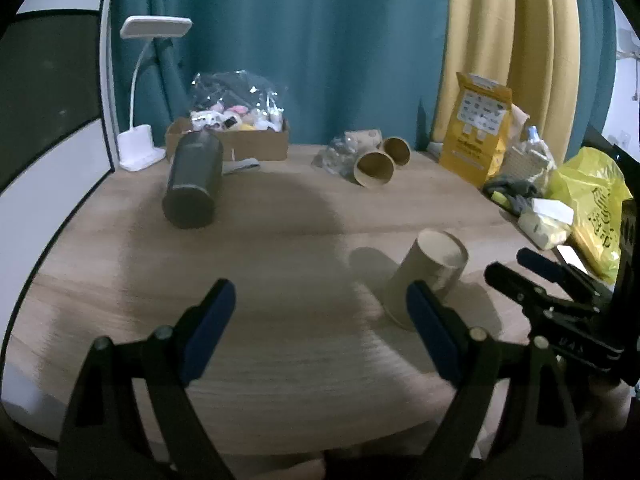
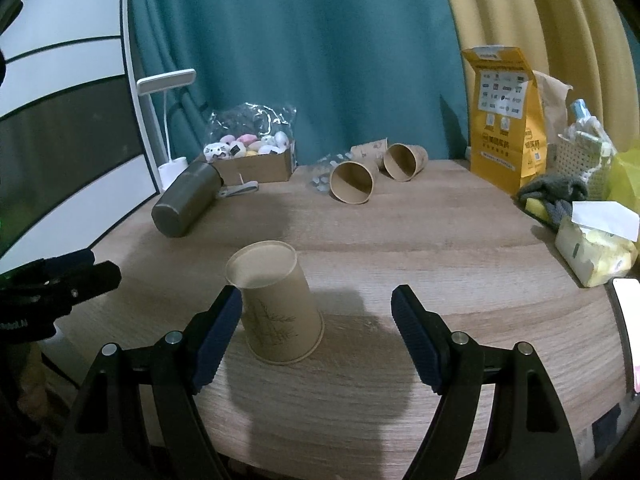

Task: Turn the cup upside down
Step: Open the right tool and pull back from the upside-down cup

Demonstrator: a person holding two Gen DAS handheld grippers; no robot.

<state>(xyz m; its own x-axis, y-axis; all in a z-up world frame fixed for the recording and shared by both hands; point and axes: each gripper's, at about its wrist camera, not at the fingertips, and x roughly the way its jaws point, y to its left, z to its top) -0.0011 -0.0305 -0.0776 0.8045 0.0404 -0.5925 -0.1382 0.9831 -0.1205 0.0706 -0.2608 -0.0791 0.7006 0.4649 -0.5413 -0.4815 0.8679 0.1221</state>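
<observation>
A tan paper cup (image 2: 276, 304) stands upside down on the wooden table (image 2: 440, 248), wide rim down and base up. It also shows in the left wrist view (image 1: 428, 276). My right gripper (image 2: 316, 308) is open and empty, its left finger (image 2: 220, 328) just beside the cup's wall. My left gripper (image 1: 320, 304) is open and empty over the table, left of the cup; its right finger (image 1: 430, 328) overlaps the cup's lower edge in view. The right gripper also shows at the right edge of the left wrist view (image 1: 552, 280).
Two more paper cups (image 2: 354, 182) (image 2: 404, 161) lie on their sides at the back. A dark flask (image 2: 186, 204) lies at back left near a cardboard box of toys (image 2: 252, 160) and a white lamp (image 2: 168, 120). A yellow bag (image 2: 506, 112), tissues (image 2: 596, 248) and clutter line the right edge.
</observation>
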